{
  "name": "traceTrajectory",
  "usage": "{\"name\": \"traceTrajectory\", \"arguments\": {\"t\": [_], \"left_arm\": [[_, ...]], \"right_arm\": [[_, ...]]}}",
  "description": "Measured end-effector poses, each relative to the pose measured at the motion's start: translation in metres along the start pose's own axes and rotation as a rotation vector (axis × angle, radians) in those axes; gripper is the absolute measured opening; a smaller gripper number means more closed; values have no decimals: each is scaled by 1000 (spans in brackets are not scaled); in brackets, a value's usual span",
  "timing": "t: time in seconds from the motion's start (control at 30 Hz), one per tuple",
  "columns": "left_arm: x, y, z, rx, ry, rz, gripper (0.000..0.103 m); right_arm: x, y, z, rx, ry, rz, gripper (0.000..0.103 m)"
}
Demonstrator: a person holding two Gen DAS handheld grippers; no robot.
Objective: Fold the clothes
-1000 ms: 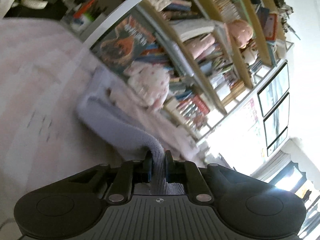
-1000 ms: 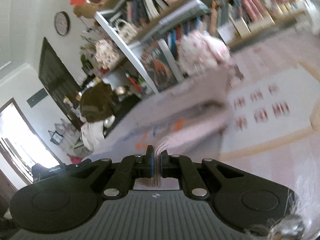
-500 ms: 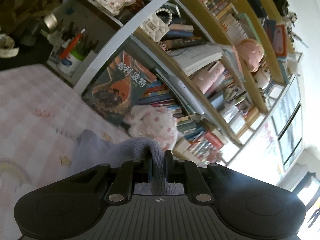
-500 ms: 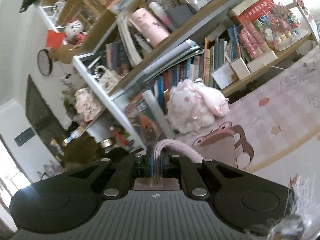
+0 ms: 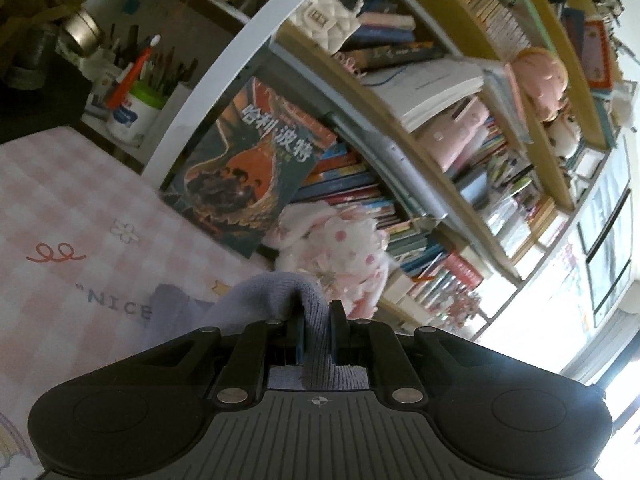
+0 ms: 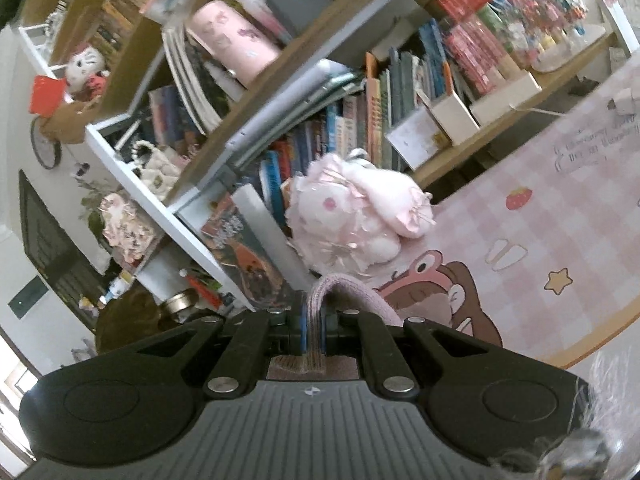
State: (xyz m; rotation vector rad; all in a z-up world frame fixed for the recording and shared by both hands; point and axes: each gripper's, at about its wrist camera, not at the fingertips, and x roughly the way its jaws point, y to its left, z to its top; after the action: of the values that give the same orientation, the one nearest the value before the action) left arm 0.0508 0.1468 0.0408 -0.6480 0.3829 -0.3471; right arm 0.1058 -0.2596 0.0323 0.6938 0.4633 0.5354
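My left gripper is shut on a fold of a lavender knit garment, which arches up from between the fingers and drops out of sight below the gripper body. My right gripper is shut on a pink-mauve knit edge of the garment, which curves over to the right and hangs below. Both grippers are raised and tilted, facing the bookshelf. Most of the garment is hidden under the grippers.
A pink checked mat with cartoon prints covers the surface; it also shows in the right wrist view. A pink plush toy and a large leaning book stand against the full bookshelf. A pen cup stands at the left.
Both grippers have lifted and tilted upward with the garment still pinched. The spread cloth seen a second ago has dropped out of view, and the bookshelf now fills both views.
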Motion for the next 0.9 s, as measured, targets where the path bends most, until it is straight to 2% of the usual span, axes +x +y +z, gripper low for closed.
{"name": "traceTrajectory", "arguments": {"t": [0.17,0.23,0.3,0.37,0.43,0.47,0.53,0.63,0.8,0.9], "left_arm": [[23,10,-2,-10,33,43,11],[33,17,-4,-24,65,75,16],[43,26,-6,-51,112,107,24],[46,31,-6,-56,138,137,41],[48,36,-6,-59,163,167,53],[44,35,-6,-27,139,178,63],[33,31,-4,45,83,199,76],[25,26,-4,167,42,263,78],[47,5,-18,448,101,343,77],[60,-8,-26,617,137,389,77]], "right_arm": [[19,-12,-1,8,25,-31,6],[27,-17,-2,8,38,-56,6],[35,-23,-4,8,50,-86,16],[39,-29,-4,-5,41,-118,49],[38,-33,-4,-29,20,-150,50],[37,-36,-3,-38,20,-161,50],[36,-42,-3,-59,34,-179,50],[41,-42,-5,-139,70,-217,50],[59,-23,-13,-381,125,-278,50],[75,-18,-17,-445,153,-294,49]]}}
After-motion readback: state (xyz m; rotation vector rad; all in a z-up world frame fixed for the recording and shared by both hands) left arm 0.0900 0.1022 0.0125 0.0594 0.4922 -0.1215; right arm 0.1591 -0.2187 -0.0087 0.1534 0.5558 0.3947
